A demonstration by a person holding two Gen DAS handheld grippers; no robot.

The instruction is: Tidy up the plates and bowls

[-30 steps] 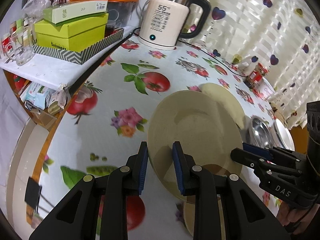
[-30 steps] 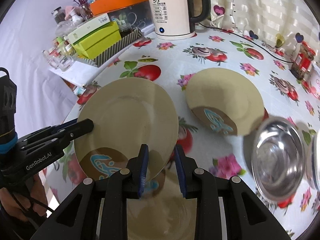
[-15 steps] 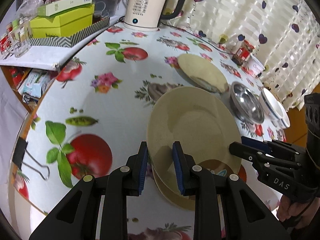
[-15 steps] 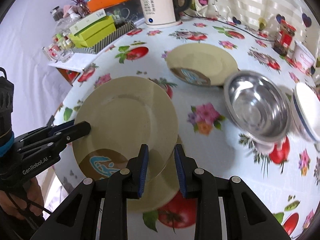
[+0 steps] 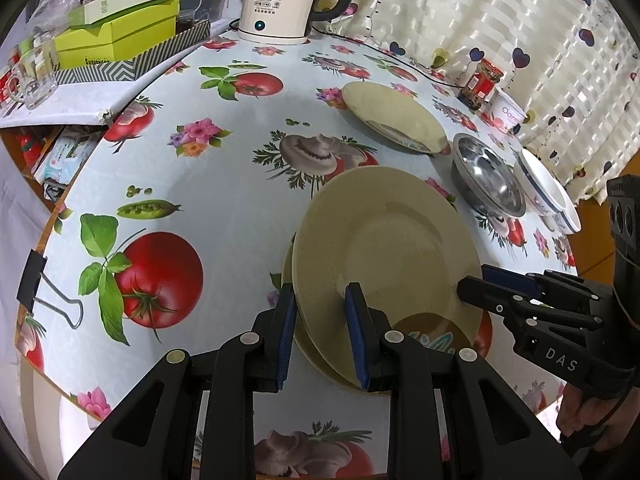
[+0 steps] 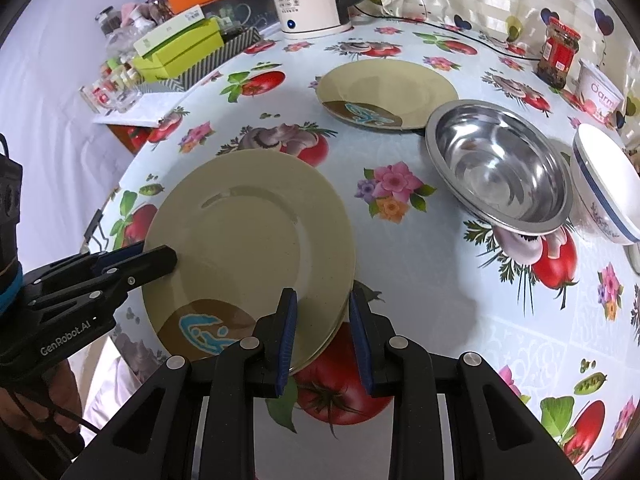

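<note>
A beige plate (image 5: 384,248) with a brown and blue motif is held by its two opposite rims. My left gripper (image 5: 322,320) is shut on the rim nearest it, and it also shows at the left of the right wrist view as the left gripper (image 6: 160,256). My right gripper (image 6: 322,328) is shut on the other rim of the same plate (image 6: 248,240); the right gripper (image 5: 480,284) shows there too. A second beige plate (image 5: 289,268) lies just under the held one. I cannot tell whether they touch. A third plate (image 6: 388,84), a steel bowl (image 6: 496,168) and a white bowl (image 6: 604,188) sit beyond.
The round table (image 5: 224,184) has a fruit-print cloth. A white kettle (image 5: 280,0) stands at the back, with green boxes (image 5: 116,36) on a side shelf. A red jar (image 6: 558,54) and a paper cup (image 6: 602,92) are far right. A binder clip (image 5: 36,280) clamps the cloth's edge.
Both grippers carried the plate together across the table toward its near edge. It now hangs over the second beige plate, and the kettle and third plate look farther away.
</note>
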